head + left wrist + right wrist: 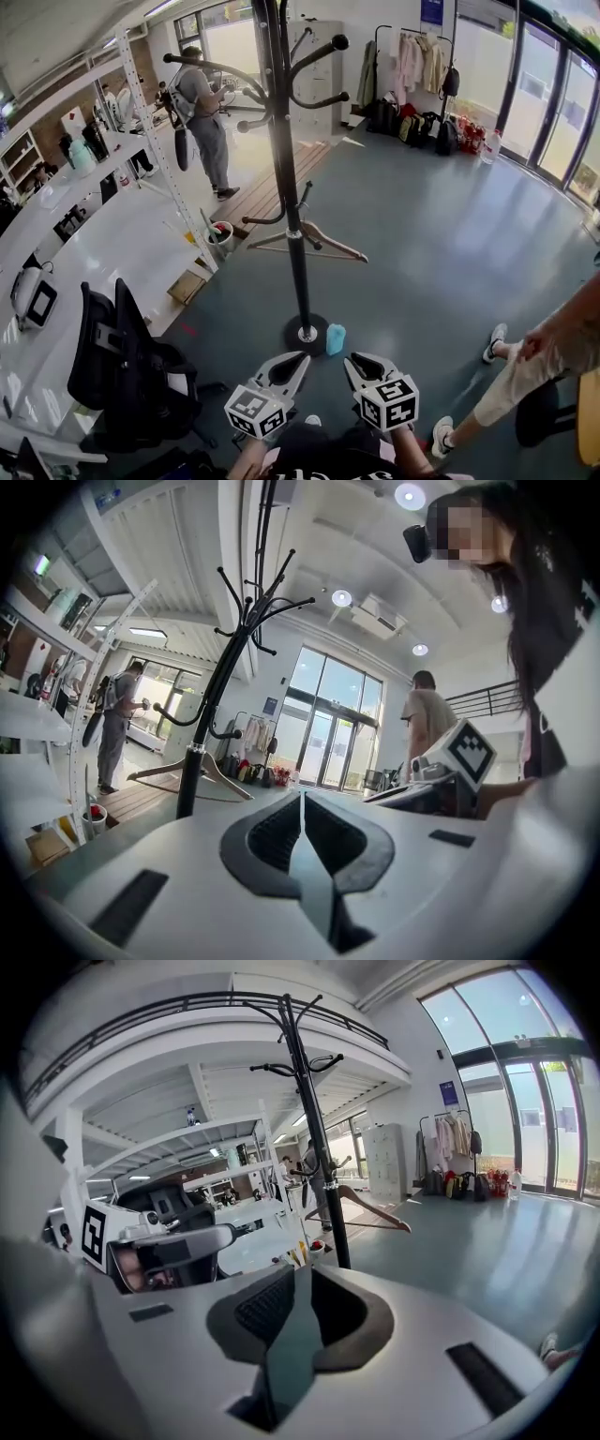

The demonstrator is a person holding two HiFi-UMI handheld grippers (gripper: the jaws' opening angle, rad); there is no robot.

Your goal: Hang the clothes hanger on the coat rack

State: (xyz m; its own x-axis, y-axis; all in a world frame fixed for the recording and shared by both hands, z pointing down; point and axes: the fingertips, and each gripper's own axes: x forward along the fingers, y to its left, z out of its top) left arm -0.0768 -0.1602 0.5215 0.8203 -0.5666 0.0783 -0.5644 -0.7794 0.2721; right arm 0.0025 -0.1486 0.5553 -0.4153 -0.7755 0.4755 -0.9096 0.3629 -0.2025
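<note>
Wooden clothes hanger (309, 241), pale brown, triangular with a crossbar: located at centre frame in the head view, against the mid-height of the tall black metal coat rack (284, 141). It is seen tilted, its apex at the pole just under a short low peg. Whether its hook sits fully over that peg cannot be told at this size. In the left gripper view the same hanger (192, 772) is shown at lower left beside the pole (221, 682); in the right gripper view it (362, 1207) is seen right of the pole (314, 1119).

Left gripper (300, 358): held at lower centre of the head view, well apart from the hanger. Its jaws are pressed together with nothing between them (301, 801).

Right gripper (350, 362): held just beside the left one at lower centre. Its jaws are likewise closed tip to tip and empty (298, 1277).

Other items: a round black base (307, 335) is noted under the rack, with a small light-blue container (336, 339) just beside it. The curved upper pegs are bare.

Progress, as judged: the hanger is carried by the rack and by neither gripper, so the hanging is taken as done. Nothing further is indicated beyond confirming a secure seat on the peg.
</note>
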